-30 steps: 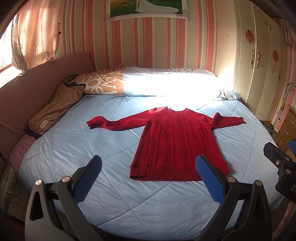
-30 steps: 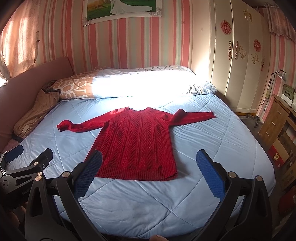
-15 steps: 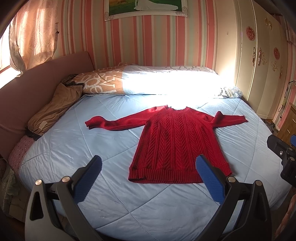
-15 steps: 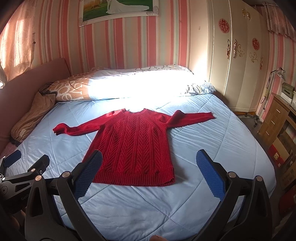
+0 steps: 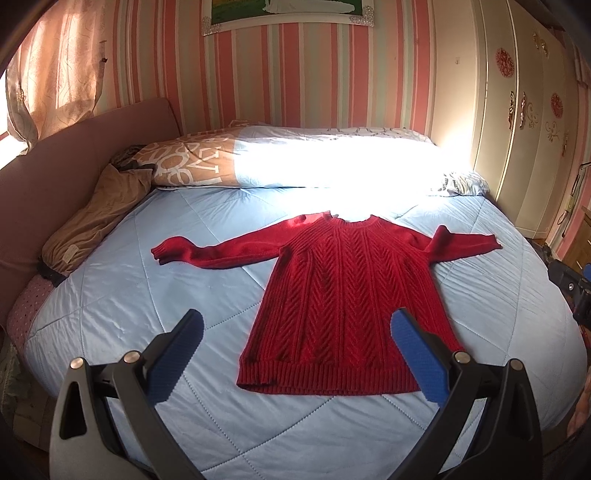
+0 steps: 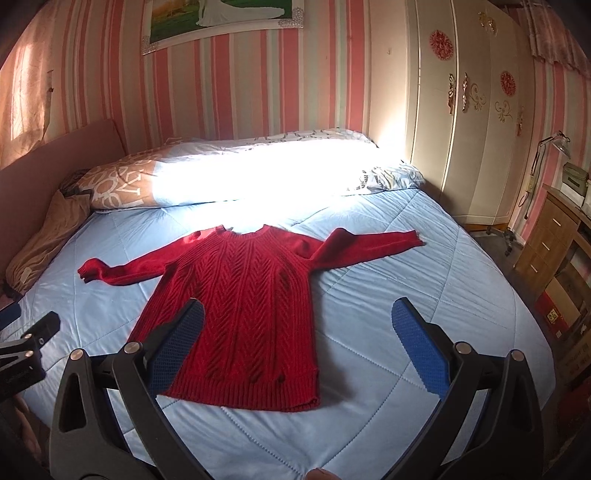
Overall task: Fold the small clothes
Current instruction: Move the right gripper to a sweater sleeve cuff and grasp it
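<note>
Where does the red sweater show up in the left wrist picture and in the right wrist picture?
Left wrist: red sweater lies flat just right of centre on the blue quilt.
Right wrist: it lies left of centre.
Shared landmark: the framed picture on the striped wall above the bed.

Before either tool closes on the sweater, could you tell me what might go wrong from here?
1. The red sweater is a thick knit lying on a soft blue quilt; a low pinch could catch the quilt as well.
2. Its sleeves are spread wide, so each fold is a long carry and may drag the body askew.
3. Sun glare washes out the collar, making neckline alignment hard to judge.
Both the left tool and right tool are open, above the bed.
</note>
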